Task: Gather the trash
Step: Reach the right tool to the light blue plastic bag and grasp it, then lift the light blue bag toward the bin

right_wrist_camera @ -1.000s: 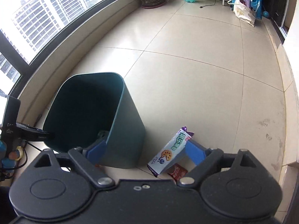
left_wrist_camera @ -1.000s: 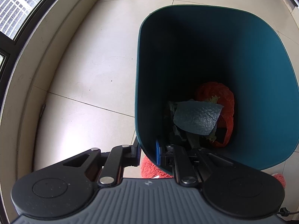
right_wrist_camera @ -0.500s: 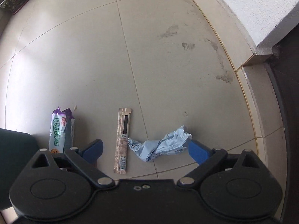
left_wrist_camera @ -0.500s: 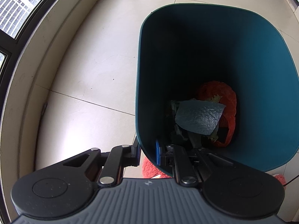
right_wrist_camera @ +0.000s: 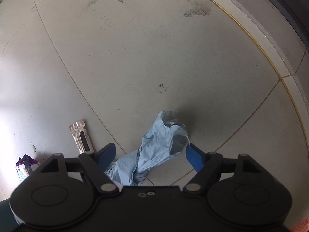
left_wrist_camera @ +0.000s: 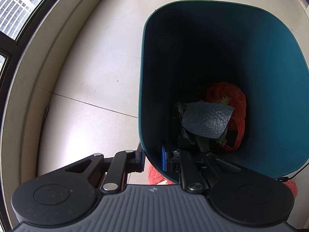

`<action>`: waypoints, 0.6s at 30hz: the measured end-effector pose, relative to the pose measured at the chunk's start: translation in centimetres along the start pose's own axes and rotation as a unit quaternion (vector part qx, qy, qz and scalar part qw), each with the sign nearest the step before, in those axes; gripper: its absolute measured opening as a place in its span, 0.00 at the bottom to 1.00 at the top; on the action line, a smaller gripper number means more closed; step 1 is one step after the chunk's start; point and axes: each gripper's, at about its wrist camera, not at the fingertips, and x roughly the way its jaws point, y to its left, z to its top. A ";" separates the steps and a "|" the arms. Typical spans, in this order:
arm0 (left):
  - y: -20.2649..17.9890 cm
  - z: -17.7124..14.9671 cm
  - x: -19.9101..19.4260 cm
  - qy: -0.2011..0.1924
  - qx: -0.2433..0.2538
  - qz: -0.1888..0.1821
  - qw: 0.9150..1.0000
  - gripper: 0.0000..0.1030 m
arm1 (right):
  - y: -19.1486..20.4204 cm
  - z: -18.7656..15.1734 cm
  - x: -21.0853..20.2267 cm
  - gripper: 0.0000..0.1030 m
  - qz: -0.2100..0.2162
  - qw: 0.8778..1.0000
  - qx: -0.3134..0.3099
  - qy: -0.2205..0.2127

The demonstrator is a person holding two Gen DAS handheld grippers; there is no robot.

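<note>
Counted: 1 teal bin (left_wrist_camera: 280, 73), 3 wrappers on floor — blue (right_wrist_camera: 160, 141), pink stick (right_wrist_camera: 81, 137), purple (right_wrist_camera: 24, 166).

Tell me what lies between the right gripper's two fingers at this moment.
In the right wrist view, the crumpled light-blue wrapper lies on the floor tiles between the open right gripper's fingers, not yet pinched.
</note>
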 end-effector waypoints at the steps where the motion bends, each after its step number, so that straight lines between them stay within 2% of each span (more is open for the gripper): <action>1: 0.0 0.0 0.0 0.000 0.000 0.001 1.000 0.15 | -0.1 0.0 0.3 0.64 0.001 1.000 0.002 0.002; 7: -0.1 0.0 0.1 0.001 -0.002 0.001 1.000 0.15 | -0.2 0.0 0.4 0.29 -0.006 1.000 -0.008 -0.004; 13: 0.0 0.0 0.1 -0.001 0.000 0.000 1.000 0.15 | 1.4 -0.5 -2.9 0.22 0.011 0.997 -0.073 -0.026; 18: 0.0 -0.2 0.0 -0.004 0.001 -0.001 1.000 0.15 | 3.6 -1.0 -8.0 0.21 0.017 0.986 -0.154 -0.063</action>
